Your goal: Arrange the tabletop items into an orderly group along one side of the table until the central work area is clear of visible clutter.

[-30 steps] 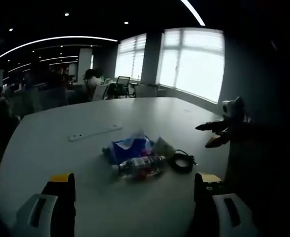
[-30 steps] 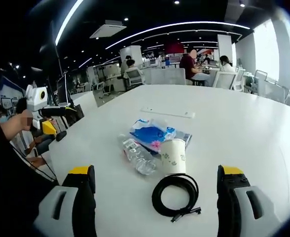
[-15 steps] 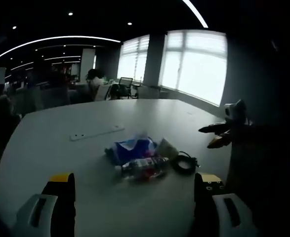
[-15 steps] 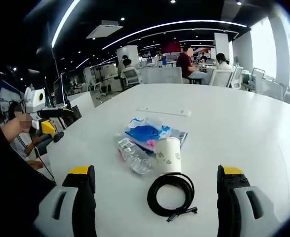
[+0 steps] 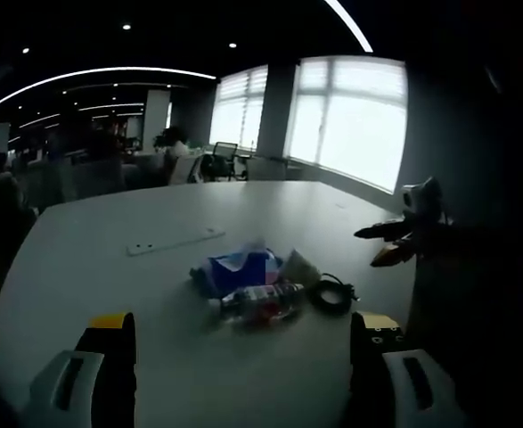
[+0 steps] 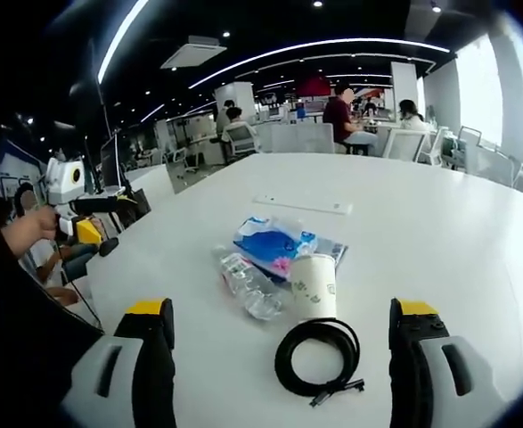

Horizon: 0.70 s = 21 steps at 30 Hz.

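A big white table [image 6: 439,223] holds a small pile of things near its middle. In the right gripper view, a black cable [image 6: 317,358] lies in a coil closest to the camera. Just behind it stands a paper cup [image 6: 314,286], upright. A clear plastic bottle [image 6: 250,283] lies on its side to the left of the cup. Behind them sits a blue tissue pack [image 6: 274,242], resting on something flat and dark. Farther back, well apart from the pile, lies a long white strip [image 6: 302,205].

The right gripper [image 6: 279,357] has its 2 jaws wide apart and holds nothing. The cable lies between them but nothing touches it.

In the left gripper view, the same pile shows from the other side: bottle [image 5: 259,301] in front, tissue pack [image 5: 234,267] behind, cup [image 5: 295,265] and cable [image 5: 330,294] to the right. The left gripper [image 5: 243,357] also has its jaws wide apart, holding nothing, well back from the pile.

People sit at desks far behind the table.
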### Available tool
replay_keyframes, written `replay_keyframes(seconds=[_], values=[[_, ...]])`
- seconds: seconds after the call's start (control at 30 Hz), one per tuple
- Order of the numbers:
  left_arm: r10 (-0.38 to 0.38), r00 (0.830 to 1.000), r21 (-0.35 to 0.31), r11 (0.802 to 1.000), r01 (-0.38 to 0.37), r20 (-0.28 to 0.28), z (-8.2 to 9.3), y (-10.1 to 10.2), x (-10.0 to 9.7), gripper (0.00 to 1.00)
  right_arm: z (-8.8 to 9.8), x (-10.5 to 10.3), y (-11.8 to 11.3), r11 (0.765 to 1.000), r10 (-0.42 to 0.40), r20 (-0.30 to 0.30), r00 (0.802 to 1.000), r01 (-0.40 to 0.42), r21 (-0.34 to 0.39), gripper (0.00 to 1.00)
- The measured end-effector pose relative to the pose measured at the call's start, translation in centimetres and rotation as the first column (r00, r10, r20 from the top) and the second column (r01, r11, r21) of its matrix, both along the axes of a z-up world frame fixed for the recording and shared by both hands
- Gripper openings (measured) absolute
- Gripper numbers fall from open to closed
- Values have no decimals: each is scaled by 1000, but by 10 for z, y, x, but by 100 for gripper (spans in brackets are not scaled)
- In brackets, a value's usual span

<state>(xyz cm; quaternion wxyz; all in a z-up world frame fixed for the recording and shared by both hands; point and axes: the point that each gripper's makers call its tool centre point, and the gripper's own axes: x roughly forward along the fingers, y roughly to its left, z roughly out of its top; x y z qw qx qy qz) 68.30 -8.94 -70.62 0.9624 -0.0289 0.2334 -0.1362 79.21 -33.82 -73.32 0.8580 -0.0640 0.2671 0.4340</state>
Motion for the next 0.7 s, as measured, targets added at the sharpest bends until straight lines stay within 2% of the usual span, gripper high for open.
replay_keyframes(seconds=[0.47, 0.7], values=[[0, 1000, 7, 1000, 0, 6, 0, 7, -11, 99, 6, 1, 47, 992, 128, 33, 991, -128, -23, 90], [8, 1000, 6, 1000, -8, 16, 7, -1, -17, 98, -7, 1, 79, 971, 233, 1, 972, -233, -47, 83]])
